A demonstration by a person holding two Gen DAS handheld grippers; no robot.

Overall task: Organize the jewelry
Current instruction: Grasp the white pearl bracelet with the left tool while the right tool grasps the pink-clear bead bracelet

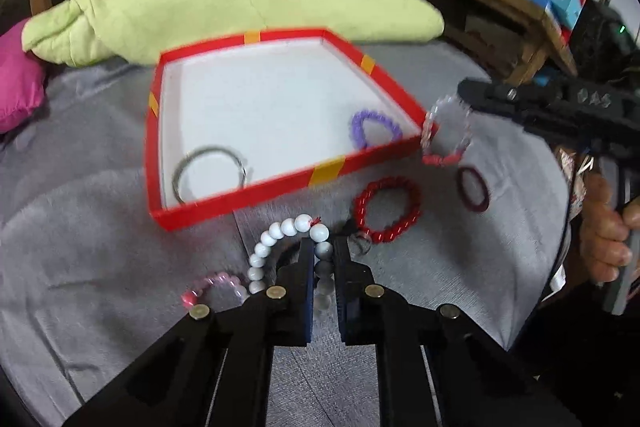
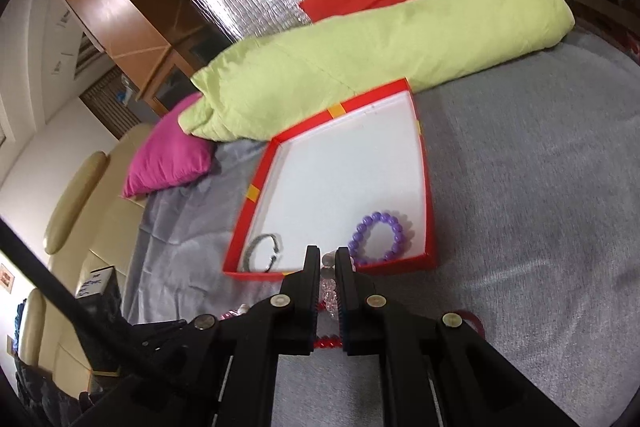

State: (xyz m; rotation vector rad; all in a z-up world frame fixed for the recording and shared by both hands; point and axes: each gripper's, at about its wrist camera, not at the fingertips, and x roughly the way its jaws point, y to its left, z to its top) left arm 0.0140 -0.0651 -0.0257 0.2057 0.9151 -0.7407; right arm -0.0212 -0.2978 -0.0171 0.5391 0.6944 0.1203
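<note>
left wrist | left claw (image 1: pixel 323 247) pinching white bead bracelet (image 1: pixel 280 241) | right claw (image 2: pixel 329 257) pinching clear bracelet (image 2: pixel 329 289)

Glossy white bead bracelet (image 1: pixel 280 247), clear glassy bracelet (image 1: pixel 447 129), shiny metal bangle (image 1: pixel 212 173); matt red cardboard box (image 1: pixel 256 193) w/ fuzzy grey cloth (image 1: pixel 100 227) underneath.

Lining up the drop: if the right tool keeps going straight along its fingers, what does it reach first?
Probably the near wall of the red box, just ahead of the right tool, which is shut on the clear bead bracelet. The purple bracelet lies past the wall; depth is uncertain.
</note>
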